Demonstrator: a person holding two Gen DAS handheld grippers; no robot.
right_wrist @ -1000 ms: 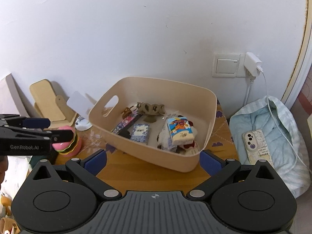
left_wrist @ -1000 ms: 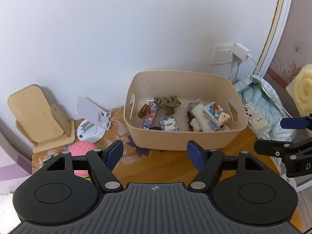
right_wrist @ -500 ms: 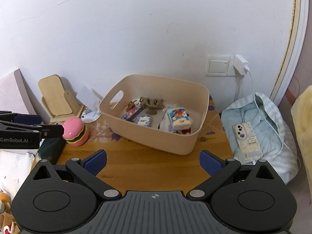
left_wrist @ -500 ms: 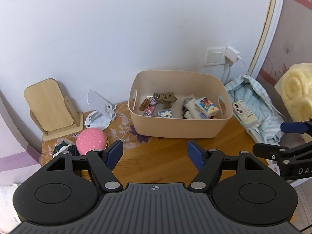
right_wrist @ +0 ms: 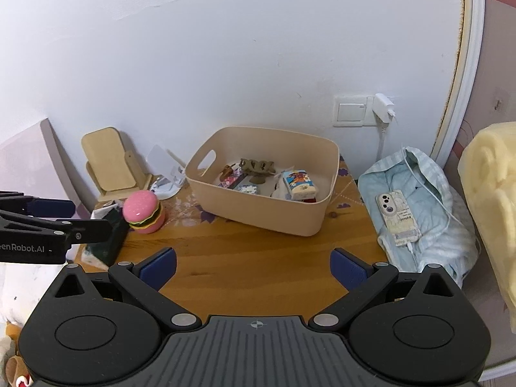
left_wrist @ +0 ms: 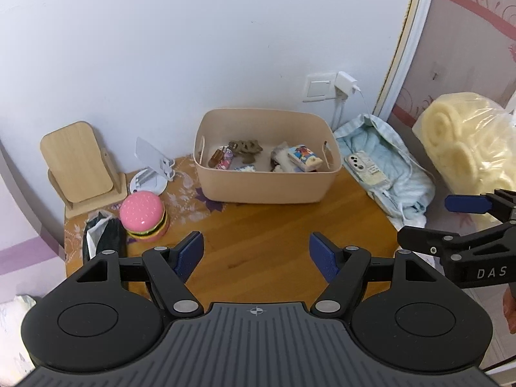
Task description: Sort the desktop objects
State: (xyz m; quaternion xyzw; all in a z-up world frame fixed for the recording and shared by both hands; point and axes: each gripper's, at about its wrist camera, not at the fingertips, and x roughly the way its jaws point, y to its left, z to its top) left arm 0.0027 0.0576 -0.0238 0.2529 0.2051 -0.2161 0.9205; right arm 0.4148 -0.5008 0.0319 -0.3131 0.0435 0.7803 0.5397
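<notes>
We see the left tool (left_wrist: 256, 253) with its blue pads spread wide and nothing between them, hanging over the bare wooden surface (left_wrist: 264, 242). The right tool (right_wrist: 253, 266) is likewise wide and empty, above the near part of the same surface. The beige bin (right_wrist: 258, 209) sits at the back of the surface, near the wall, under a light switch (right_wrist: 351, 112). Inside it we note a colourful tissue pack (right_wrist: 298, 183), a brown hair claw (right_wrist: 256, 166), a patterned stick-shaped item and a few small things too small to tell. Left of the bin, out on the surface, stands a pink burger-shaped toy (left_wrist: 143, 216), with a dark pouch (left_wrist: 103, 235) just beside it. Behind these stand a wooden stand (left_wrist: 79, 161) and a white phone holder (left_wrist: 151, 167). Right of the bin, a phone (right_wrist: 395, 214) on a cable lies on a pale blue bundle of cloth (right_wrist: 429, 206).
</notes>
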